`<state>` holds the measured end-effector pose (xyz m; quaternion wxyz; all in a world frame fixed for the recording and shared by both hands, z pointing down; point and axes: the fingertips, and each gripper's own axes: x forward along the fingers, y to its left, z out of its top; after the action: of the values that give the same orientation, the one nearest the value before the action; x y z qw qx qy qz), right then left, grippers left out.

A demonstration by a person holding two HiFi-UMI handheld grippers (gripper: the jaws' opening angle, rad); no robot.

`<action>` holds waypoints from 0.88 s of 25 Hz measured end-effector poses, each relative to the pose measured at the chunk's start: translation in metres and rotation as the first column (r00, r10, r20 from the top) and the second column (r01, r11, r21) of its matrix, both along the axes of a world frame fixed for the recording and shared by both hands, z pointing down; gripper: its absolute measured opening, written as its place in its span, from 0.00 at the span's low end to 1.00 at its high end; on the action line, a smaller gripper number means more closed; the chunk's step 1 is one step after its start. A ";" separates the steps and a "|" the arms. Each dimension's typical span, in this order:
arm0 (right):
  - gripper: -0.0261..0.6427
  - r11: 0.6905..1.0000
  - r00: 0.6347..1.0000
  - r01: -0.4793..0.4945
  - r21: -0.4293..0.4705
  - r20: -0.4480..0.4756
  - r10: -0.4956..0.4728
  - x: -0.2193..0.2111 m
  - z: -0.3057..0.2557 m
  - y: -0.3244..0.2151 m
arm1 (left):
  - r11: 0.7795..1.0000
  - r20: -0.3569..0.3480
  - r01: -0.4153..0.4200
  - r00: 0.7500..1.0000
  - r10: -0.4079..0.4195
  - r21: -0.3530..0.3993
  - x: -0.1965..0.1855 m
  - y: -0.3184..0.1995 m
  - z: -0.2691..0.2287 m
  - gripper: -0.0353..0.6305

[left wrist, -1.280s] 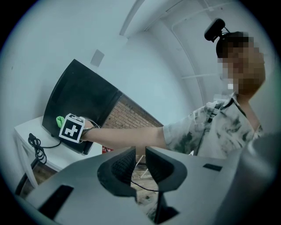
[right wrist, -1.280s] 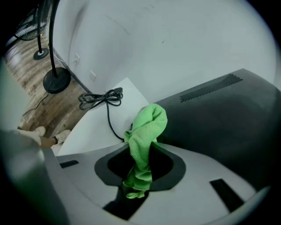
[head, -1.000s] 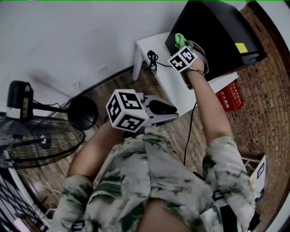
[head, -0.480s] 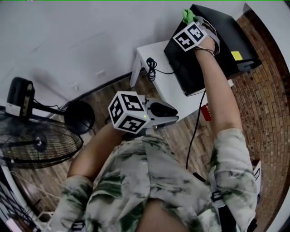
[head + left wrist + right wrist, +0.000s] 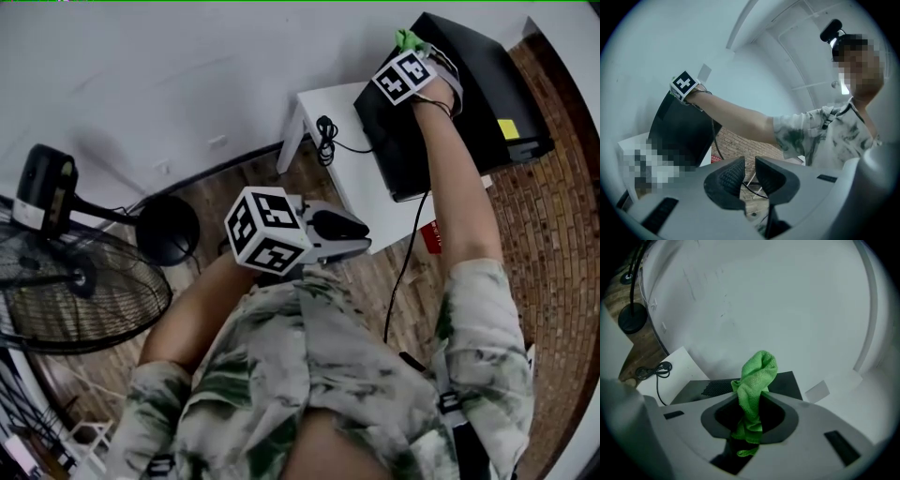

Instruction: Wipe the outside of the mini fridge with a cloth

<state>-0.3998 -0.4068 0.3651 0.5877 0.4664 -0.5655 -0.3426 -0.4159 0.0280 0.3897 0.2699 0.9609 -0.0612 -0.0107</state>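
Right gripper view shows your right gripper (image 5: 751,405) clamped on the green cloth (image 5: 757,373), which stands up past the jaws in front of the black mini fridge (image 5: 787,380). In the head view, that gripper sits at 1 o'clock, at the fridge's edge nearest the wall; the fridge stands on the white table (image 5: 342,155). Your left gripper (image 5: 749,174) hangs close to your chest at frame centre, jaws a narrow gap apart, nothing between them
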 end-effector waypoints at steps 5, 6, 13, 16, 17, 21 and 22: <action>0.20 0.998 1.000 -0.001 -0.055 0.003 0.001 0.005 0.042 -0.002 | 1.000 0.012 0.023 1.000 -0.023 0.002 0.000 -0.008 0.002 0.17; 0.20 0.998 1.000 0.000 -0.069 0.004 0.001 0.004 0.051 -0.003 | 1.000 0.015 0.028 0.999 -0.028 -0.001 -0.001 -0.009 0.003 0.17; 0.20 0.987 1.000 0.000 -0.162 -0.010 -0.002 0.004 0.118 -0.003 | 0.999 0.032 0.044 0.999 -0.043 -0.031 0.000 -0.016 0.013 0.17; 0.20 0.979 1.000 -0.011 -0.204 -0.020 0.007 0.005 0.147 -0.005 | 0.998 0.038 0.053 0.998 -0.051 -0.042 0.000 -0.022 0.016 0.17; 0.20 0.976 1.000 -0.016 -0.217 -0.024 0.011 0.005 0.157 -0.006 | 0.997 0.040 0.057 0.998 -0.055 -0.047 0.000 -0.024 0.017 0.17; 0.20 0.960 0.999 -0.034 -0.276 -0.030 0.027 0.006 0.199 -0.007 | 0.994 0.045 0.083 0.996 -0.080 -0.069 -0.004 -0.034 0.022 0.17; 0.20 0.956 0.999 -0.038 -0.291 -0.032 0.030 0.006 0.209 -0.006 | 0.993 0.047 0.090 0.995 -0.086 -0.076 -0.005 -0.035 0.024 0.17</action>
<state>-0.3935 -0.4130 0.5742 0.6634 0.3796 -0.5937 -0.2516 -0.4208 -0.0074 0.4136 0.3052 0.9459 -0.1098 0.0008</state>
